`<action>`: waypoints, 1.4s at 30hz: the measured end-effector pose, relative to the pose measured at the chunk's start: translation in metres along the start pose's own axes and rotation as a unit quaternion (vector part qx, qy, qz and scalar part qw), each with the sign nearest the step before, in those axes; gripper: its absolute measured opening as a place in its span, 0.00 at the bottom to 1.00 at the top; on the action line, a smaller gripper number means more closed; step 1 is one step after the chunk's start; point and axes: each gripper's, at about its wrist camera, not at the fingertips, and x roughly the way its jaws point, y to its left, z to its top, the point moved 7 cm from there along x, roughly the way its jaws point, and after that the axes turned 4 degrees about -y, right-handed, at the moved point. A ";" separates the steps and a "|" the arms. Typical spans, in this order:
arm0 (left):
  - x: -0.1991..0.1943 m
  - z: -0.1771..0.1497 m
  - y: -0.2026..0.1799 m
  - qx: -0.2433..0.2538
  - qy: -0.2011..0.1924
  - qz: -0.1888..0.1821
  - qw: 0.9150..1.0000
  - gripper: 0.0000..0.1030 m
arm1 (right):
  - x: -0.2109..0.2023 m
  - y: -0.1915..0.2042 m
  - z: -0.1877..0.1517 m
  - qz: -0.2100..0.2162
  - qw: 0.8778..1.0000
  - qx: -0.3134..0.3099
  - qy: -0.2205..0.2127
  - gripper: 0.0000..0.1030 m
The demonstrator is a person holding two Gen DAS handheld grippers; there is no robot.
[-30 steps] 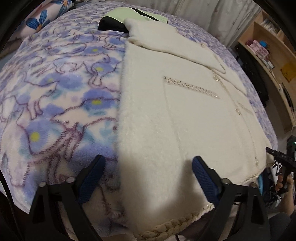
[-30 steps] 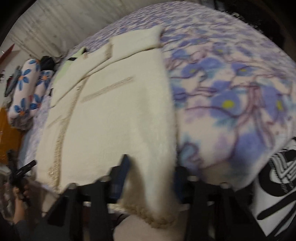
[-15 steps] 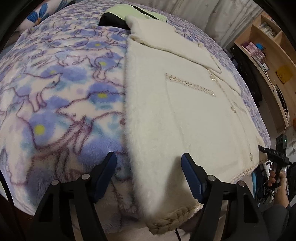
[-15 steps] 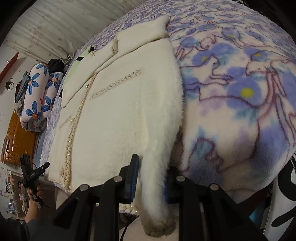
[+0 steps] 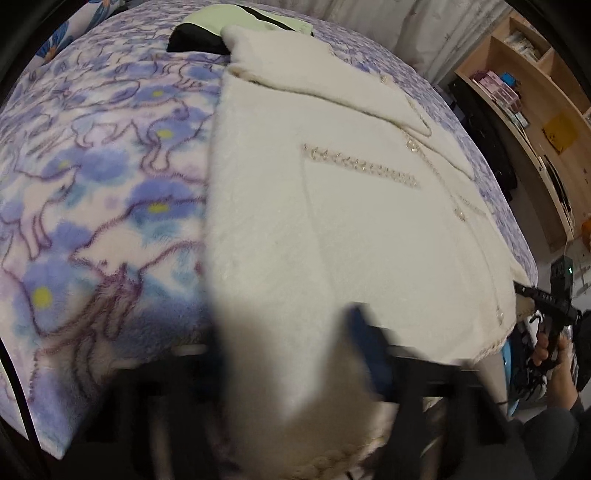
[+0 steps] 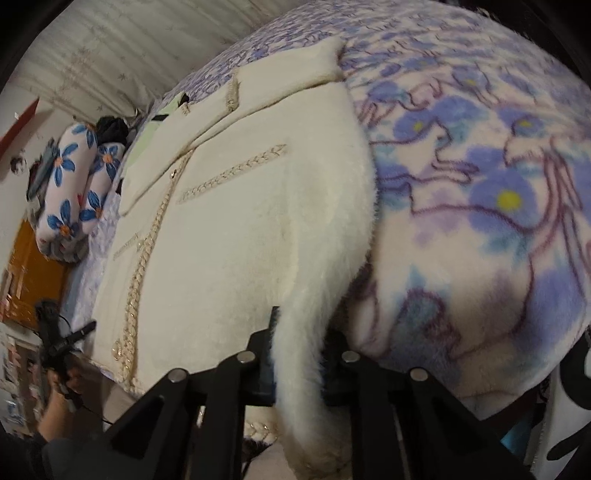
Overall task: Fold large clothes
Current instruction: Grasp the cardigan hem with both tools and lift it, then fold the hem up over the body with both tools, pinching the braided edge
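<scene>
A cream fluffy jacket [image 5: 343,206] with braided trim lies flat on a bed covered by a purple-blue floral blanket [image 5: 103,177]. It also shows in the right wrist view [image 6: 240,236]. My left gripper [image 5: 291,350] is at the jacket's near left hem corner, jaws closed in around the fabric; the view is blurred. My right gripper [image 6: 299,350] is shut on the jacket's near right hem corner, fabric bunched between its fingers. Each gripper shows small in the other's view, held by a hand.
A black and light-green garment [image 5: 221,26] lies at the far end of the bed. Floral pillows [image 6: 74,192] sit at the head. A wooden shelf unit [image 5: 535,103] stands to the right of the bed.
Both grippers have closed on the jacket's hem corners. The left moved in and narrowed from wide open; the right pinched fully shut on the fabric.
</scene>
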 end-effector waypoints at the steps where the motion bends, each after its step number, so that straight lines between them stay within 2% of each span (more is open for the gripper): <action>1: 0.000 0.001 -0.002 -0.014 0.008 -0.010 1.000 0.12 | -0.003 0.002 0.001 -0.003 1.000 -0.004 -0.004 0.10; 4: -0.003 0.002 -0.004 -0.038 0.010 0.001 0.999 0.09 | -0.017 0.009 0.007 -0.006 0.999 -0.016 -0.028 0.09; 9: -0.028 0.005 -0.021 -0.039 -0.029 0.010 0.999 0.08 | -0.056 0.020 0.016 0.001 0.997 -0.028 -0.070 0.05; 13: -0.052 0.004 -0.028 -0.044 -0.043 -0.005 0.998 0.08 | -0.070 0.032 0.013 -0.001 0.996 -0.048 -0.070 0.04; 16: -0.063 -0.007 -0.033 -0.037 -0.033 0.001 0.999 0.08 | -0.078 0.033 0.006 -0.004 0.997 -0.050 -0.063 0.04; 20: -0.075 -0.029 -0.029 -0.057 -0.019 -0.005 0.998 0.08 | -0.090 0.031 -0.013 0.001 0.998 -0.044 -0.048 0.04; 22: -0.084 -0.040 -0.026 -0.071 -0.017 -0.013 0.997 0.08 | -0.097 0.033 -0.020 0.010 0.998 -0.038 -0.042 0.04; 25: -0.098 -0.038 -0.032 -0.083 -0.031 -0.031 0.996 0.08 | -0.106 0.037 -0.017 0.033 0.998 -0.025 -0.049 0.04; 28: -0.112 -0.009 -0.046 -0.085 -0.061 -0.057 0.993 0.08 | -0.111 0.050 0.005 0.063 0.996 -0.022 -0.066 0.05; 31: -0.119 0.030 -0.057 -0.069 -0.089 -0.064 0.992 0.08 | -0.112 0.064 0.041 0.084 0.992 -0.022 -0.088 0.05; 36: -0.118 0.122 -0.051 -0.090 -0.142 -0.068 0.983 0.09 | -0.109 0.081 0.130 0.092 0.987 -0.017 -0.127 0.05; 38: -0.109 0.161 -0.040 -0.109 -0.156 -0.060 0.980 0.11 | -0.100 0.076 0.178 0.097 0.986 0.019 -0.132 0.05; 39: -0.099 0.187 -0.031 -0.121 -0.158 -0.052 0.979 0.13 | -0.094 0.073 0.196 0.100 0.986 0.041 -0.130 0.07; 41: -0.080 0.217 -0.017 -0.144 -0.150 -0.042 0.977 0.17 | -0.076 0.061 0.233 0.106 0.983 0.084 -0.121 0.13; 42: -0.065 0.236 -0.009 -0.160 -0.139 -0.037 0.976 0.20 | -0.069 0.054 0.247 0.103 0.981 0.104 -0.126 0.24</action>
